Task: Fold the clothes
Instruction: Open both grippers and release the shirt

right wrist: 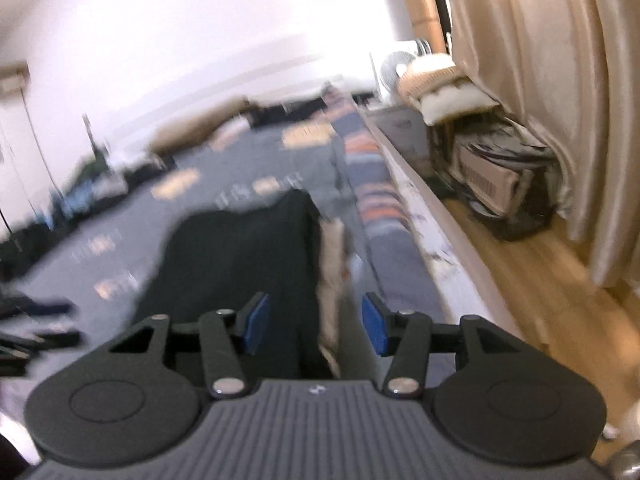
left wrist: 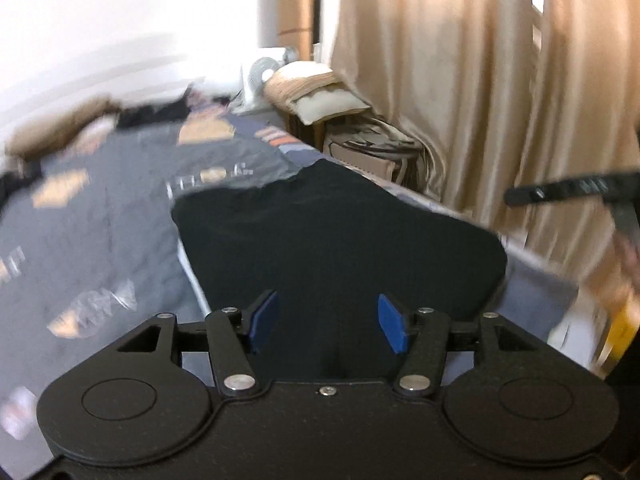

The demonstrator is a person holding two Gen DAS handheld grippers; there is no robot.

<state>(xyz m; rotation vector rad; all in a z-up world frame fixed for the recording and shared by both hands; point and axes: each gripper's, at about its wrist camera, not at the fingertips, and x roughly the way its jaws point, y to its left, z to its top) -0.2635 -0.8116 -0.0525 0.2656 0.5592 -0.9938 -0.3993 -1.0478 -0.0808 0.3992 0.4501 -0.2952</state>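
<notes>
I've got the black garment [left wrist: 340,240] lying flat on the bed [left wrist: 100,220], folded into a smooth dark slab with rounded corners, straight ahead at twelve o'clock. My left gripper [left wrist: 328,322] hangs above it, jaws apart and empty; my right gripper [right wrist: 316,324] likewise, jaws apart over its three o'clock edge.
</notes>
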